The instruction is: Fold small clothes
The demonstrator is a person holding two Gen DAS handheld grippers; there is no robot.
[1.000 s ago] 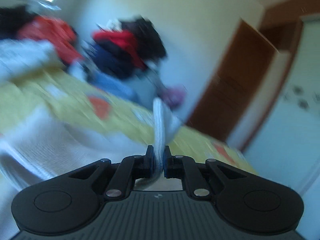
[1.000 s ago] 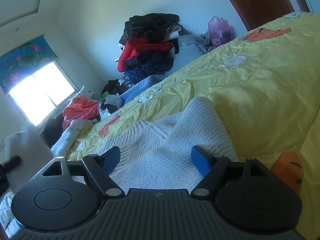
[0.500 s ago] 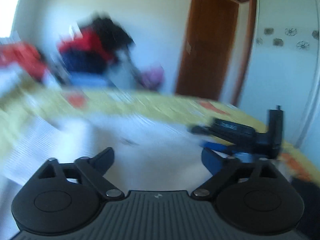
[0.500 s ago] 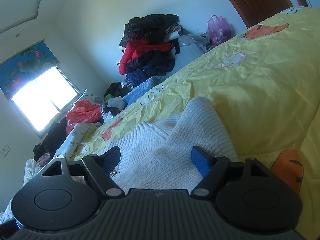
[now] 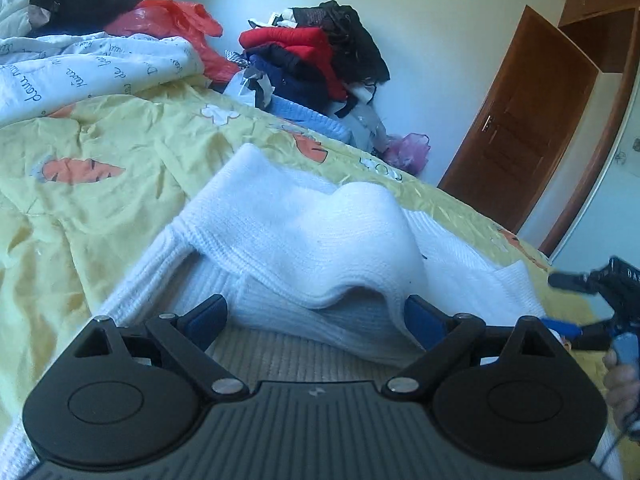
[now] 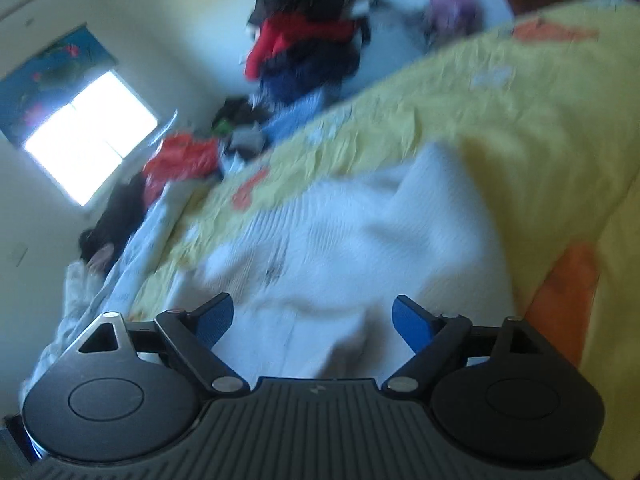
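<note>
A white knit sweater (image 5: 312,240) lies on the yellow bedspread (image 5: 100,200), one part folded over the body in a raised hump. My left gripper (image 5: 316,320) is open and empty, just in front of the folded edge. The right gripper also shows at the right edge of the left wrist view (image 5: 592,308), beside the sweater's far side. In the blurred right wrist view my right gripper (image 6: 312,322) is open and empty, low over the same sweater (image 6: 360,248).
A white printed quilt (image 5: 80,68) and a red bag (image 5: 172,24) lie at the bed's far left. A heap of red, black and blue clothes (image 5: 316,56) stands against the wall. A brown door (image 5: 520,120) is at the right.
My left gripper let go of the white sweater fold, opened and drew back; the fold now rests on the sweater. My right gripper stayed open and is now moving, blurring its view.
</note>
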